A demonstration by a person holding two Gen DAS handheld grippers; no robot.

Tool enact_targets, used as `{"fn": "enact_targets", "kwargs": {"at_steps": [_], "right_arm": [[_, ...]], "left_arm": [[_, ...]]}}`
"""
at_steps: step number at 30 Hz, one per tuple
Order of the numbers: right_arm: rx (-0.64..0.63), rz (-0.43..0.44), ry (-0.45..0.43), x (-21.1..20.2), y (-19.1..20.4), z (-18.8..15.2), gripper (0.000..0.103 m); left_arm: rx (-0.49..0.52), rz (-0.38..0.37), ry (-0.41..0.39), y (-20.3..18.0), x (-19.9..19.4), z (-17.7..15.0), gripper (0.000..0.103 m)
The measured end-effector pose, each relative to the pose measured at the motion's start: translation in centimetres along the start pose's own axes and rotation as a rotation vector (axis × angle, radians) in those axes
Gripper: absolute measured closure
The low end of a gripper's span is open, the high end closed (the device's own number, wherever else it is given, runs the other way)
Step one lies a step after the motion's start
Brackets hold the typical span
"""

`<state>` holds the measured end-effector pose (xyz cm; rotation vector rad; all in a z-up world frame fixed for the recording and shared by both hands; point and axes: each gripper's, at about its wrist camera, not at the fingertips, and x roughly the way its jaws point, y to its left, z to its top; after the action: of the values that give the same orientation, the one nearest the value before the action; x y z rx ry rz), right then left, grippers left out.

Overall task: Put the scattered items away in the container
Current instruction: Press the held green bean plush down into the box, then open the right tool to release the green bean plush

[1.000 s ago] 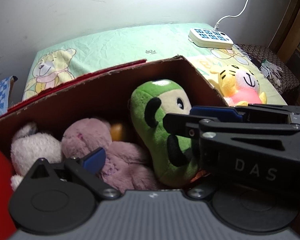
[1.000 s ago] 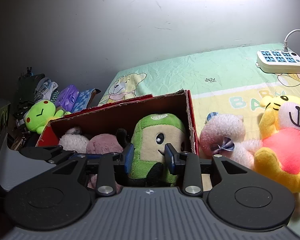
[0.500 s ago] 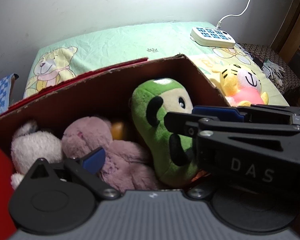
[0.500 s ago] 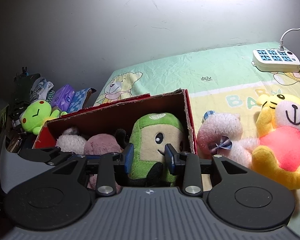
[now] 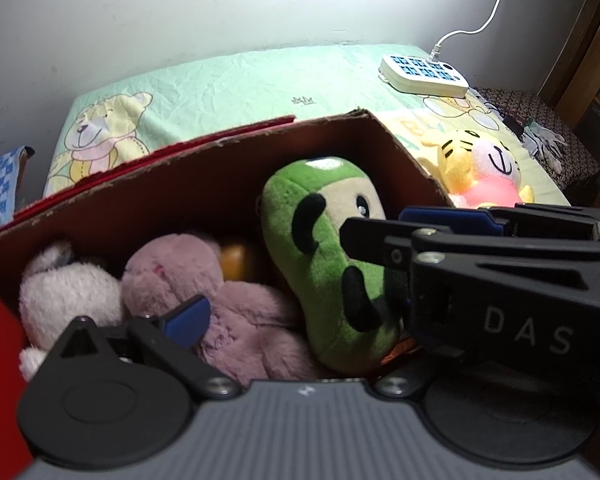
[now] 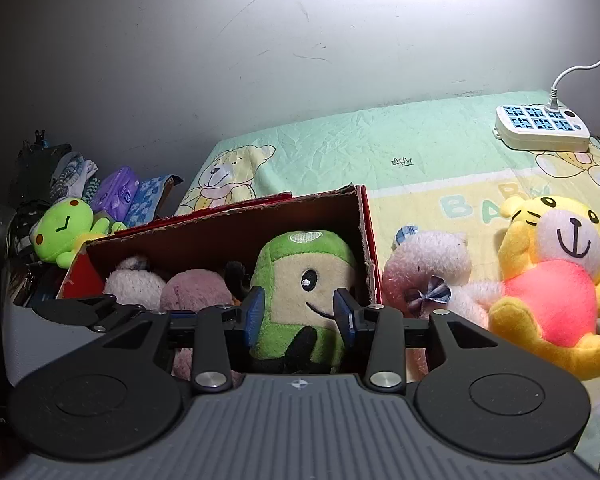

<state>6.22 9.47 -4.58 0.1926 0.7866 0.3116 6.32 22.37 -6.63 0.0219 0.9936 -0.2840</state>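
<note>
A red cardboard box (image 5: 220, 140) (image 6: 236, 212) stands on the bed sheet. A green plush toy (image 6: 300, 272) (image 5: 320, 280) stands upright at the box's right end. My right gripper (image 6: 300, 314) has its blue pads on both sides of the toy. The jaws are opening, and the pads still touch its flanks. A purple plush (image 5: 172, 272), a pale pink plush (image 5: 64, 292) and something orange (image 5: 234, 260) also lie in the box. My left gripper (image 5: 300, 312) hangs open over the purple plush; the right gripper hides its right finger. A pink bear (image 6: 424, 268) and a yellow tiger (image 6: 552, 280) lie on the sheet right of the box.
A white power strip (image 6: 540, 128) with its cable sits at the bed's far right corner. A green frog plush (image 6: 64, 232) and packets (image 6: 120, 192) are piled left of the box. A grey wall runs behind the bed. Dark furniture (image 5: 540, 120) stands at the far right.
The right gripper's pads have spread slightly apart around the green plush toy. The toy still stands in the box. The left gripper has kept still.
</note>
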Motion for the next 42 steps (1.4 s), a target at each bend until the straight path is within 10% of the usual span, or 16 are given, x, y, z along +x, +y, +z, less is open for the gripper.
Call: {"fn": "enact_targets", "kwargs": {"at_steps": [42], "right_arm": [[-0.058, -0.01, -0.008, -2.5, 2.8, -0.6, 0.056]], "left_arm": [[-0.156, 0.191, -0.055, 1.2, -5.3, -2.8, 0.001]]}}
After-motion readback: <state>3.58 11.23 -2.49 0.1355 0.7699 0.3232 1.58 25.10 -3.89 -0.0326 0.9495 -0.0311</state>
